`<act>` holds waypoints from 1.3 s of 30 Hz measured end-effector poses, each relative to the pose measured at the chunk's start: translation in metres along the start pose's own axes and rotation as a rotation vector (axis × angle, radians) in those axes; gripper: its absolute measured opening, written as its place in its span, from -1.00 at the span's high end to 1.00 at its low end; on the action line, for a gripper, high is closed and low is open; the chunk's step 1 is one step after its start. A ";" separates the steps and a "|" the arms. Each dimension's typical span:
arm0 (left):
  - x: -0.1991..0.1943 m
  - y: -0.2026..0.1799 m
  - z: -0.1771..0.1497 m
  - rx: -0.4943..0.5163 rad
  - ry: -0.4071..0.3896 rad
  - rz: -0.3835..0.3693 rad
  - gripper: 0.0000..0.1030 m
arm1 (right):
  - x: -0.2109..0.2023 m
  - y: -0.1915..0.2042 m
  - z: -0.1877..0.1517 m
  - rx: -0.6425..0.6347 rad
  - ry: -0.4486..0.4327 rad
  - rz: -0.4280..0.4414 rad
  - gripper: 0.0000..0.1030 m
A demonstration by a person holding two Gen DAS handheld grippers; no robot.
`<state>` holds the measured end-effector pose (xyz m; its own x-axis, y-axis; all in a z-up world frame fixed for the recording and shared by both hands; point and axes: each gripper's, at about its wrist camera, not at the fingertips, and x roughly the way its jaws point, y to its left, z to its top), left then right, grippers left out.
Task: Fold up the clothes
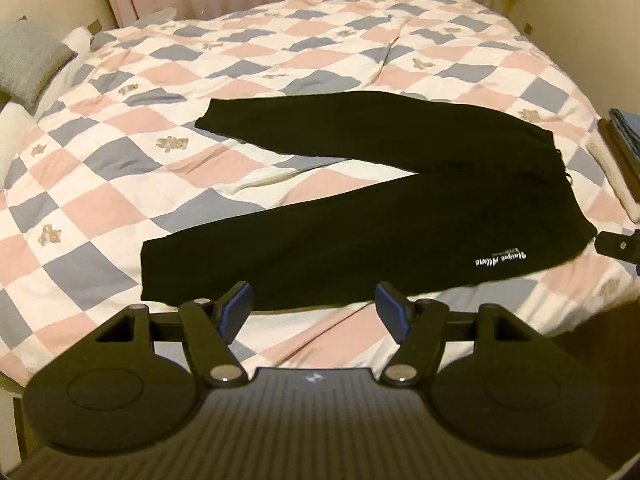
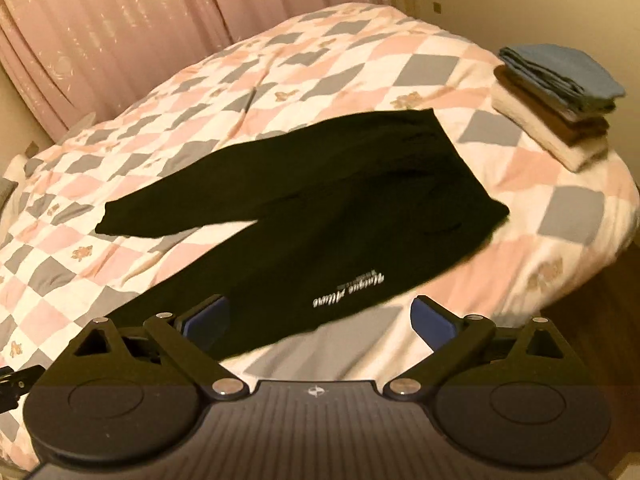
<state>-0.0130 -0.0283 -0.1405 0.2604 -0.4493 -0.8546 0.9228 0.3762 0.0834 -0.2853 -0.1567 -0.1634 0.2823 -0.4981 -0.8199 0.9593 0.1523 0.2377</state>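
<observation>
On quilt (image 1: 120, 208): black pants (image 1: 400, 208), flat, legs splayed, unfolded. Folded stack (image 2: 556, 100) well apart. Left gripper (image 1: 314, 308) and right gripper (image 2: 320, 320): jaws wide, empty, hovering near hem. Step: first fold pending; next likely calls for pinching near leg edge.

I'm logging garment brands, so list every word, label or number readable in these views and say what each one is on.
"Unique Allure", as best it reads: white script on the black trousers, near the waist, upside down in both views and slightly blurred.
A smaller white line beside it is too small to read.
A small emblem, not text, marks each gripper body.
Nothing else carries text.
</observation>
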 end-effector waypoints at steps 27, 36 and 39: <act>-0.058 0.053 -0.084 -0.002 -0.044 -0.005 -0.39 | -0.071 0.030 -0.079 -0.048 -0.057 -0.113 -0.95; -0.050 0.059 -0.081 0.006 -0.037 0.001 -0.38 | -0.068 0.051 -0.077 -0.137 -0.070 -0.121 -0.95; -0.048 0.064 -0.079 -0.001 -0.035 0.004 -0.39 | -0.065 0.059 -0.076 -0.147 -0.067 -0.104 -0.96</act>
<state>0.0108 0.0816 -0.1347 0.2742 -0.4756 -0.8358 0.9214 0.3788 0.0867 -0.2478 -0.0506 -0.1360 0.1864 -0.5725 -0.7985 0.9734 0.2181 0.0708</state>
